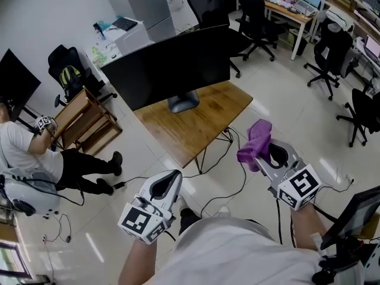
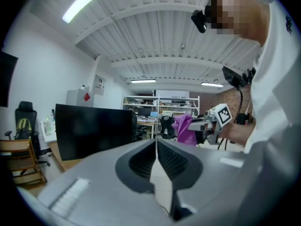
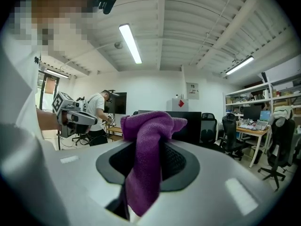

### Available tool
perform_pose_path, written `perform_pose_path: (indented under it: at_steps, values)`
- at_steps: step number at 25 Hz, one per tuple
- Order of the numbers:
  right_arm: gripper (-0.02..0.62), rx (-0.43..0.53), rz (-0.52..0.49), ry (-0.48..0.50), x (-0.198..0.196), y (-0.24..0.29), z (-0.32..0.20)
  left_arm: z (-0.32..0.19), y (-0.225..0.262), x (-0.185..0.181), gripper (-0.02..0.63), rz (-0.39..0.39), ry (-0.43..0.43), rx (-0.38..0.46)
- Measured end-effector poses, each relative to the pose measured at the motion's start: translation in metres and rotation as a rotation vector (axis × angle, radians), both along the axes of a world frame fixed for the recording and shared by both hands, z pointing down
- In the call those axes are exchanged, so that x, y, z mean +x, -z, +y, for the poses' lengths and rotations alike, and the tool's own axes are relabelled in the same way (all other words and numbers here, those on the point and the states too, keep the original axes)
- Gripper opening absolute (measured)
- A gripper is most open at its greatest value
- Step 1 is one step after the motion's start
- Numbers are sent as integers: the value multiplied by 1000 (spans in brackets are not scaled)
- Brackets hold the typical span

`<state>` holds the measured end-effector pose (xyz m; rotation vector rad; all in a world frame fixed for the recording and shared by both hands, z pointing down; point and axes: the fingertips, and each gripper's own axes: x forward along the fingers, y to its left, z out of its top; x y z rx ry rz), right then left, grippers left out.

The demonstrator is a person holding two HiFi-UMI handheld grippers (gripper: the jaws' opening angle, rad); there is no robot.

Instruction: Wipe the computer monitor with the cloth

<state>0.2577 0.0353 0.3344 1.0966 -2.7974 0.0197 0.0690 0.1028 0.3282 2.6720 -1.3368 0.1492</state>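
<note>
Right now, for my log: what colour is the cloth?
The cloth is purple, clearest in the right gripper view.

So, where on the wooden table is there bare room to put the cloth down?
The wooden table is bare in front of the monitor, between its stand and the near edges. The back strip under the monitor is taken by the stand.

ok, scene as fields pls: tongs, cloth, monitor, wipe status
left tongs: shut, empty
right tongs: shut on cloth
cloth: purple, bunched, apart from monitor
monitor: dark, upright on wooden desk
wipe: no contact yet
</note>
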Motion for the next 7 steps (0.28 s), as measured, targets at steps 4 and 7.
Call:
perform_pose_path:
  at_steps: [4,7]
  values:
    - [129,1,-3,4,1,1,4,3,-1,6,28,-19,-14,7]
    - [129,3,-1,2,6,1,8,5,-2,14,32,-49,-31,20]
